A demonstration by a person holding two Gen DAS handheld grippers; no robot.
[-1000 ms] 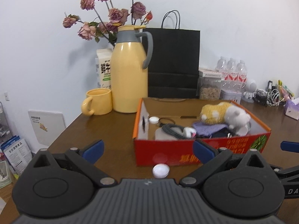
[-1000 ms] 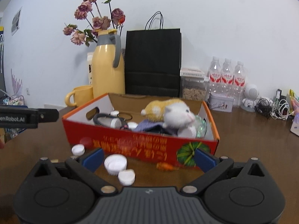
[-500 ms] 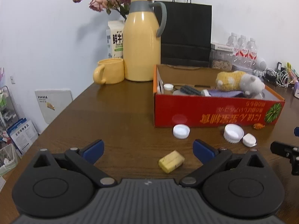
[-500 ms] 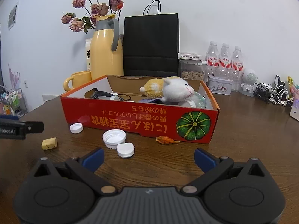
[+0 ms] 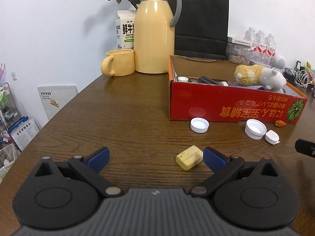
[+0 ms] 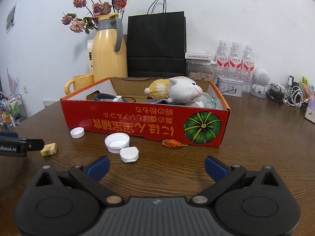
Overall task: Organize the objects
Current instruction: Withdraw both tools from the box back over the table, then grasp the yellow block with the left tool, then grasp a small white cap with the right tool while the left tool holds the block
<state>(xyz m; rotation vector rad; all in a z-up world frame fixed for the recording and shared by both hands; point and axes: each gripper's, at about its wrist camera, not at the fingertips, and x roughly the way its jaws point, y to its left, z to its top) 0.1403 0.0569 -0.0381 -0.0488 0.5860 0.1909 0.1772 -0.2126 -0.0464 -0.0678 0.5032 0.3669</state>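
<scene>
While both jaws gape empty, pale yellow block (image 5: pixel 189 157) speckled dark, lying on wooden table (image 5: pixel 126 122).

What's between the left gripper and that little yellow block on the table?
Nothing visible. The yellow block lies on bare table just ahead of the open left gripper, close to its right finger; the caps lie farther off.

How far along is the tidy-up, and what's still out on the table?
Done: the plush toy, a brush and a cap already sit in the red box.
In hand: nothing; the left gripper and right gripper are both open.
Left: the yellow block, three white caps and an orange scrap lie on the table.
</scene>
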